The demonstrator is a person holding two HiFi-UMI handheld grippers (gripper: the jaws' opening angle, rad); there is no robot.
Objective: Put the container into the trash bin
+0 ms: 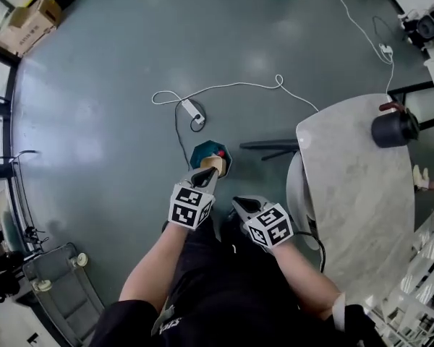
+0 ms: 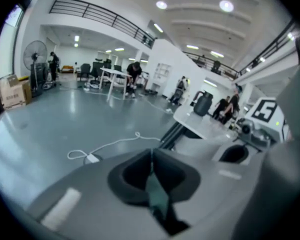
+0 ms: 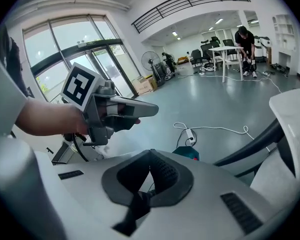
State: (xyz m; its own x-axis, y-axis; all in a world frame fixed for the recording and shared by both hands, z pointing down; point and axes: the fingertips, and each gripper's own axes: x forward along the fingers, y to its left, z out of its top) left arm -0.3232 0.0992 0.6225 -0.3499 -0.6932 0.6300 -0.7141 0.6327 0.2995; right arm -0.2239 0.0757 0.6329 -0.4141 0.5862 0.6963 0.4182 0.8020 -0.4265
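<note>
Container [image 1: 218,165] in trash bin [image 1: 197,152], below left hand-held gripper [image 1: 205,173]; jaws together, empty.

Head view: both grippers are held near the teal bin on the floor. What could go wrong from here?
1. The tan item seems to sit at the near edge of the teal bin, right by the shut tips of the left gripper; a careless swing might knock it out.
2. The white cable and power strip lie just beyond the bin; a step forward could catch them.
</note>
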